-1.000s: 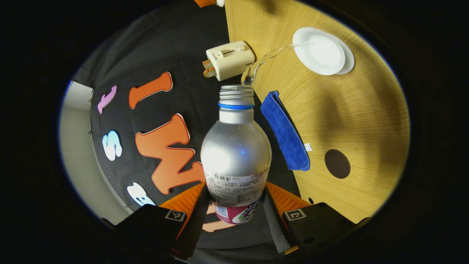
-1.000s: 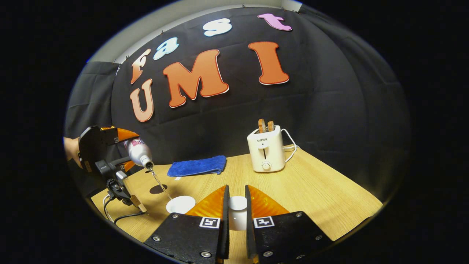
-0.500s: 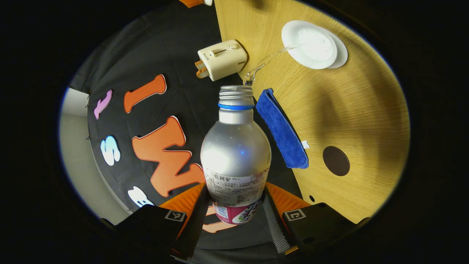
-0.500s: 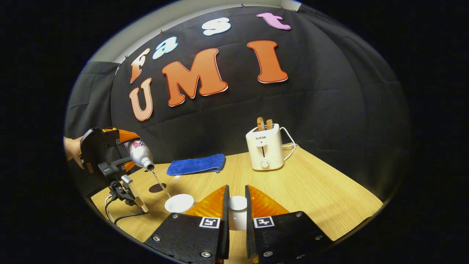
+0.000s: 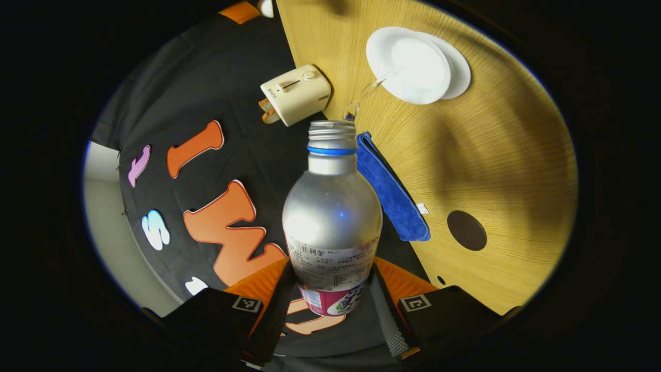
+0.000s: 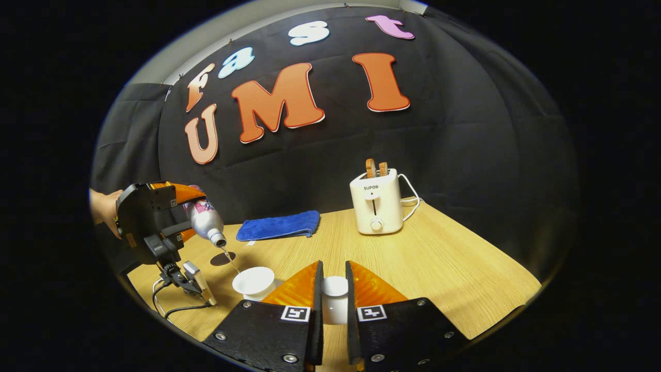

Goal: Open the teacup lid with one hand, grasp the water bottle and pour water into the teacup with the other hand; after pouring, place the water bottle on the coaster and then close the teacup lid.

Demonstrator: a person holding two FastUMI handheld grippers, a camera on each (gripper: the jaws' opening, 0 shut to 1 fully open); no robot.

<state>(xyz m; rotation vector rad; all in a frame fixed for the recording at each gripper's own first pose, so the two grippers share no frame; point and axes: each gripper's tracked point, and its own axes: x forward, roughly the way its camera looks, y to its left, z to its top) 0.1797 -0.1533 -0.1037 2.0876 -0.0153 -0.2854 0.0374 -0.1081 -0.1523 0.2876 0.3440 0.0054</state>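
My left gripper (image 5: 330,276) is shut on a silver water bottle (image 5: 331,206) with a blue neck ring, tilted mouth-down. A thin stream of water runs from its mouth into the open white teacup (image 5: 413,64), which stands on a white saucer (image 5: 458,75). In the right gripper view the same bottle (image 6: 206,221) hangs just above and left of the teacup (image 6: 254,282). My right gripper (image 6: 333,305) is shut on the white teacup lid (image 6: 334,294), held to the right of the cup. A dark round coaster (image 5: 467,230) lies on the wooden table.
A folded blue cloth (image 5: 390,191) lies near the table's back edge, between the coaster and a white toaster (image 5: 294,94) holding toast. A cable (image 6: 178,310) trails from the left gripper over the table's front left corner (image 6: 150,281). A hand (image 6: 103,206) holds the left gripper.
The left gripper has carried the tilted bottle closer to the teacup and lower, so the water stream is shorter. The right gripper keeps the lid nearly still.
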